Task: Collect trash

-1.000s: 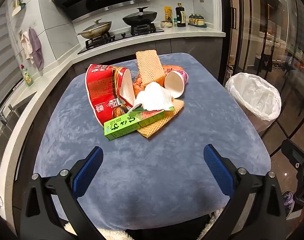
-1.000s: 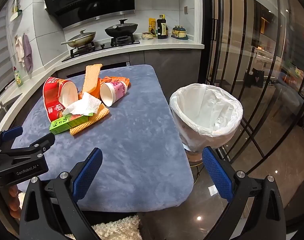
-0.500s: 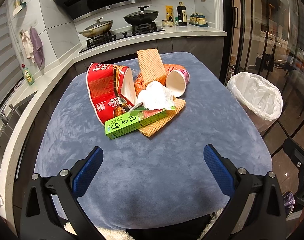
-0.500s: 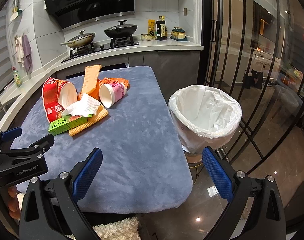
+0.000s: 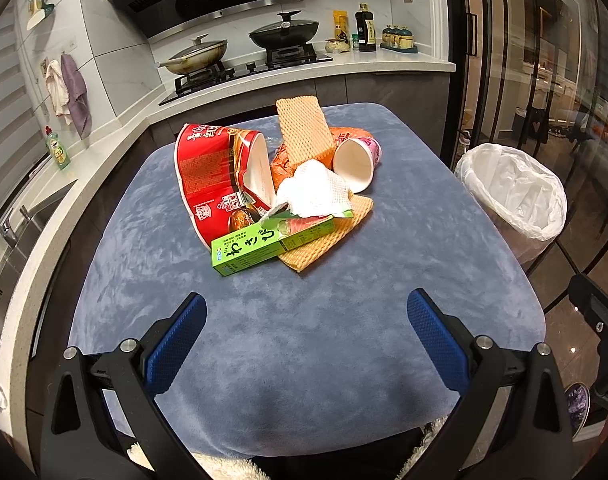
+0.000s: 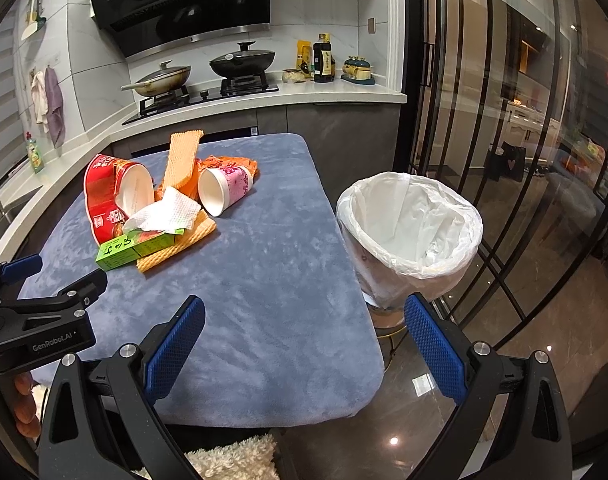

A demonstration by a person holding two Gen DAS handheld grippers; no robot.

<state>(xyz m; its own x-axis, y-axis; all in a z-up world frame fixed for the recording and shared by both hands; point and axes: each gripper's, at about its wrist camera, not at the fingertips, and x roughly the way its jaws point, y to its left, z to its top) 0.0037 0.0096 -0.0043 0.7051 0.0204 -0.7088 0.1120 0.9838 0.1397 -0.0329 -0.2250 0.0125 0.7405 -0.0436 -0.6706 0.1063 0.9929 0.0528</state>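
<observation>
Left wrist view shows us the left tool [image 5: 307, 330] with its two blue pads spread wide apart and nothing between them, hovering above the near part of the surface [image 5: 264, 360], which is covered with a blue-grey plush cloth. In the middle of this surface we see a small heap of trash. A crushed red noodle bowl [image 5: 216, 184] lies on its side at the left of the heap, with its white inside turned to the right. A green box [image 5: 272, 240] lies at the front, resting on a flat orange wafer-patterned sheet [image 5: 327, 236], and a crumpled white tissue [image 5: 313, 194] sits on top of the box. Behind the tissue a second wafer-patterned sheet [image 5: 302, 130] stands tilted, leaning on an orange wrapper [image 5: 282, 166]. A pink paper cup [image 5: 357, 164] lies on its side at the right of the heap, with the mouth toward us. From the right wrist view, the right tool [image 6: 304, 332] is also released, empty, and it hangs over the near right corner of the surface. The trash bin [image 6: 409, 236], lined with a white bag, stands on the floor just beside the right edge of the surface, well apart from the heap. The left tool is visible at the left border of this view.
</observation>
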